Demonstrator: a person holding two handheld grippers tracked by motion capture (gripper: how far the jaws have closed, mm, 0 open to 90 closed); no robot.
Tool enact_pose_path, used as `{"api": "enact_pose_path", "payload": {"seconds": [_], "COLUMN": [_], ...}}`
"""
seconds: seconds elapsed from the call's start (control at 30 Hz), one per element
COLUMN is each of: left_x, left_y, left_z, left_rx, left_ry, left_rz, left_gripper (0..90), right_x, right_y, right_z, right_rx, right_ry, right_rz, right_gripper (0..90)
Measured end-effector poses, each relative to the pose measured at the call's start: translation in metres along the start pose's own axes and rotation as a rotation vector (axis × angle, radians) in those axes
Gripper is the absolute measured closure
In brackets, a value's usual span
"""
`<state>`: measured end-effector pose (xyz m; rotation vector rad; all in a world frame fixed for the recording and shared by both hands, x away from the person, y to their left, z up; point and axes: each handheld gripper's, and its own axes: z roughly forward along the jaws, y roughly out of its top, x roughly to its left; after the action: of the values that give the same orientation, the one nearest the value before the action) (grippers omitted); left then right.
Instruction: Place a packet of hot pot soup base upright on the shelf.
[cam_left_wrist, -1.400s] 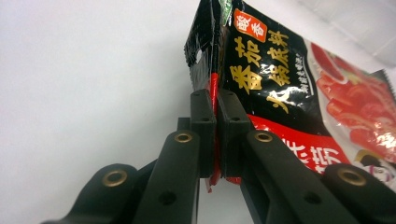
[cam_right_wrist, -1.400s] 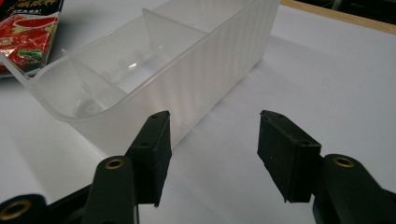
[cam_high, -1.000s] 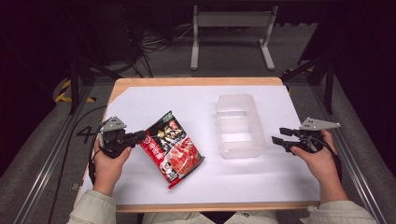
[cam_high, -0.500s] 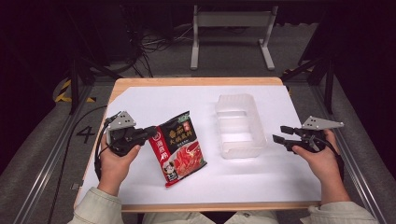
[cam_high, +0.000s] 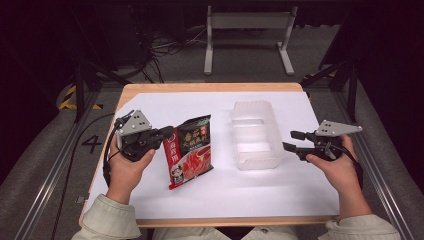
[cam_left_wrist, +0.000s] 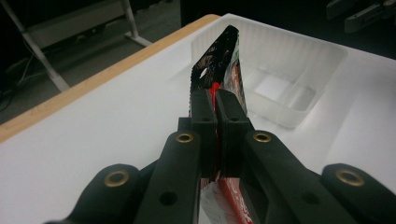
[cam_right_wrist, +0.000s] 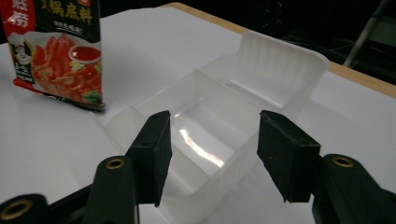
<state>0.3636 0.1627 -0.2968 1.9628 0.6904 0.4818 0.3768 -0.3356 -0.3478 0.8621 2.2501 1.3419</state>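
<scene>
Glossy foil packet (cam_high: 189, 150) lifted higher, pinched in left gripper (cam_high: 167, 132); ribbed translucent tray (cam_high: 255, 132) unmoved.

One sauce packet (cam_high: 190, 152), one clear plastic container (cam_high: 255, 135), two grippers.

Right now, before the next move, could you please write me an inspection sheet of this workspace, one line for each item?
Surface: white sheet over a wooden table, flat, no spills seen.
Job's things: red and black food packet, lifted at one edge, its lower corner near or on the sheet; clear plastic tray with compartments, nothing in it.
Clutter: nothing seen.
Grippers: left claw shut on the packet's edge; right claw open, holding nothing, beside the tray.
Cables: black cable hangs from the left claw off the table side.
Surroundings: dark room, grey floor, white metal stand behind the table, floor cables.
</scene>
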Motion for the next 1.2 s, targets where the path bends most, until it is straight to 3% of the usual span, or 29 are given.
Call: {"api": "enact_pose_path", "payload": {"seconds": [0.17, 0.33, 0.6, 0.9, 1.2], "left_x": [-0.002, -0.007, -0.012, -0.021, -0.028], "left_y": [0.009, 0.015, 0.017, 0.020, 0.021], "left_z": [-0.003, -0.007, -0.011, -0.012, -0.013], "left_rx": [-0.034, -0.061, -0.078, -0.082, -0.082], "left_ry": [-0.020, -0.047, -0.083, -0.105, -0.131], "left_rz": [0.006, 0.026, 0.034, 0.058, 0.073], "left_gripper": [88.0, 88.0, 88.0, 88.1, 88.1], "right_x": [0.015, 0.034, 0.055, 0.073, 0.082], "right_y": [0.019, 0.045, 0.070, 0.086, 0.091], "right_z": [0.007, 0.020, 0.044, 0.076, 0.099], "right_rx": [-0.023, -0.052, -0.059, -0.039, -0.034], "right_ry": [0.050, 0.145, 0.255, 0.323, 0.381], "right_rz": [-0.045, -0.080, -0.083, -0.118, -0.118], "right_gripper": [44.3, 41.0, 32.7, 32.0, 30.4]}}
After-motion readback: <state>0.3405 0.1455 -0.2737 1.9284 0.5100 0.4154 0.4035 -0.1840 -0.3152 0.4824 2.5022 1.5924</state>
